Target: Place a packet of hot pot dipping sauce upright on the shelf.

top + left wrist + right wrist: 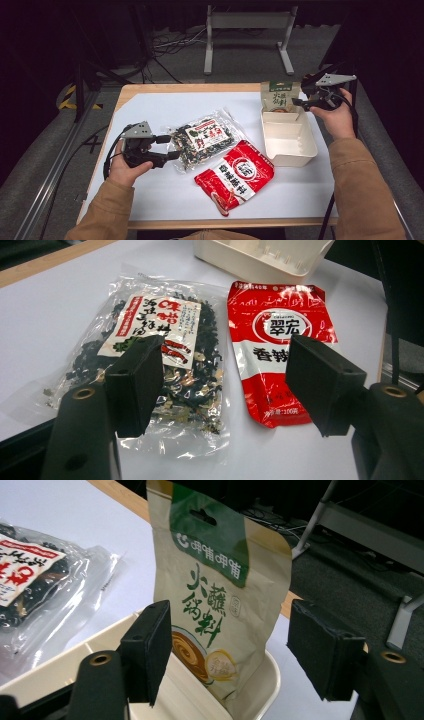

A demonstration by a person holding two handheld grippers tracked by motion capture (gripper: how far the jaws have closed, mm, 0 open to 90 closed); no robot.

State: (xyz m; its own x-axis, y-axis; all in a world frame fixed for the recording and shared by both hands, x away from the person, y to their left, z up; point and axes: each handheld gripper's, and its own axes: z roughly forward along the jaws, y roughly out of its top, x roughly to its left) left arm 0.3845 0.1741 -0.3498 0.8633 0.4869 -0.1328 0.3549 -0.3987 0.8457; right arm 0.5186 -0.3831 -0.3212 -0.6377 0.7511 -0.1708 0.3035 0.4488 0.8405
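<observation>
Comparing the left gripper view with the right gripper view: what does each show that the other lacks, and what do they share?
Left gripper view alone: the red pouch flat on the table, beside the seaweed bag, with the left gripper open above them.
Right gripper view alone: the beige pouch standing upright at the tray's end, the right gripper open with its pads clear of the pouch, and a grey floor with a metal frame beyond.
Shared: the seaweed bag, the tray and the white tabletop.

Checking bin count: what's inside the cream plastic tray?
One beige stand-up pouch with a green top stands upright at the far end of the cream plastic tray. The rest of the floor looks bare; the pouch's base hides the bit behind it.
</observation>
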